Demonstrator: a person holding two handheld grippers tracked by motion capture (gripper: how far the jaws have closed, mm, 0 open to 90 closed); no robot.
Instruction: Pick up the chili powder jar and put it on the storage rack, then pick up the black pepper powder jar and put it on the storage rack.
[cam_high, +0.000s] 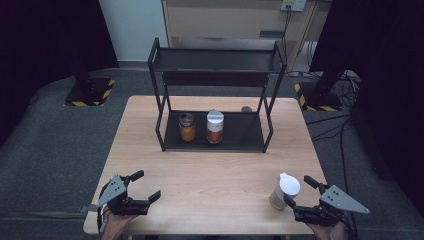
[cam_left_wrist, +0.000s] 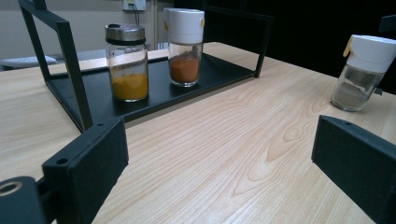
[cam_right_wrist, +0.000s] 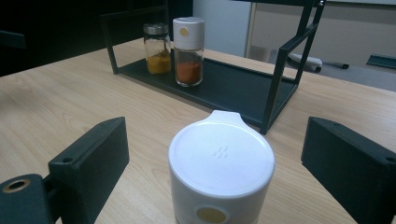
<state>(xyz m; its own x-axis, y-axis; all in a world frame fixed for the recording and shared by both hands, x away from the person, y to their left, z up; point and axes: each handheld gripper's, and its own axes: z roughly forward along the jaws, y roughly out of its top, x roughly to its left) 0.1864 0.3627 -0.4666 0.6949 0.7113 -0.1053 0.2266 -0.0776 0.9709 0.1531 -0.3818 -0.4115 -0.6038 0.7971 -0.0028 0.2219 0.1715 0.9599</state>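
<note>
A black two-tier rack (cam_high: 260, 142) stands at the back middle of the wooden table (cam_high: 200, 180). On its bottom shelf stand a metal-lidded jar of yellow spice (cam_high: 187, 127) and a white-lidded jar of red spice (cam_high: 215, 127). A third jar with a white cap (cam_high: 285, 190) stands near the front right of the table. My right gripper (cam_high: 300, 191) is open, and the capped jar (cam_right_wrist: 220, 163) sits between its jaws without touching them. At the front left my left gripper (cam_high: 145, 185) is open and holds nothing. Its view takes in the yellow jar (cam_left_wrist: 127, 65), the red jar (cam_left_wrist: 185, 49) and the capped jar (cam_left_wrist: 362, 72).
The rack's upper shelf (cam_high: 215, 60) is bare. A small dark object (cam_high: 246, 108) lies on the table behind the rack. Bare wood stretches between the grippers and the rack. Stand bases with striped tape (cam_high: 90, 92) sit on the floor beyond the table.
</note>
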